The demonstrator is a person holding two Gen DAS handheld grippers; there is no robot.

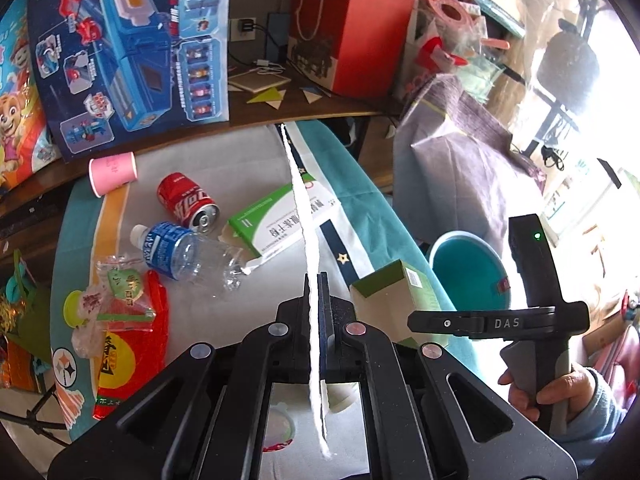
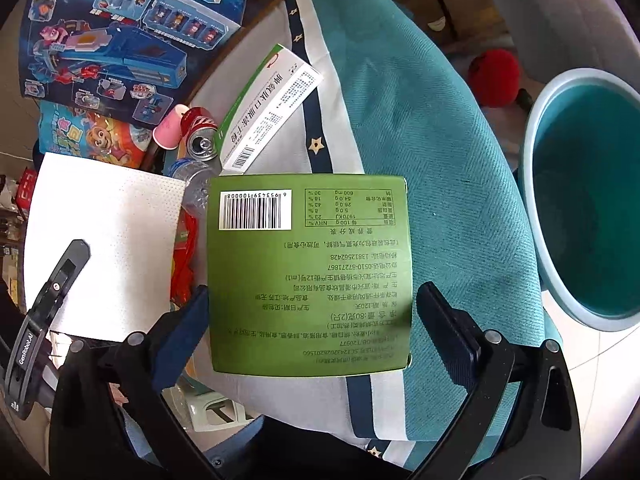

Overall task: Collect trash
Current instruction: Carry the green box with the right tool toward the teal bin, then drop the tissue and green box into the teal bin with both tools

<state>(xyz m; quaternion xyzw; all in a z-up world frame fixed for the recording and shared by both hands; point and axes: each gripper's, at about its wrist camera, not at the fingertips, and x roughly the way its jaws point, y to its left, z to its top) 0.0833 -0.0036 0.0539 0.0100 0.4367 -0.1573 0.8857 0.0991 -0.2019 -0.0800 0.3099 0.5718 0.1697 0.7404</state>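
My left gripper (image 1: 319, 280) is shut on a white paper towel (image 1: 310, 216), which shows edge-on in the left wrist view and as a flat sheet (image 2: 108, 240) in the right wrist view. My right gripper (image 2: 312, 292) is shut on a green carton (image 2: 308, 272), with a pad against each side, above the teal tablecloth (image 2: 432, 152). That carton (image 1: 392, 292) also appears in the left wrist view, beside a teal bin (image 1: 468, 276). The bin (image 2: 580, 200) stands open to the right of the carton. A hand (image 1: 560, 396) grips the right gripper's handle.
On the cloth lie a red cola can (image 1: 188, 204), a crushed water bottle (image 1: 180, 248), a pink paper cup (image 1: 112, 174), a green-and-white medicine box (image 1: 280, 220), wrappers (image 1: 116, 300) and a red bag (image 1: 132, 352). Toy boxes (image 1: 132, 52) and a red gift bag (image 1: 348, 36) stand behind.
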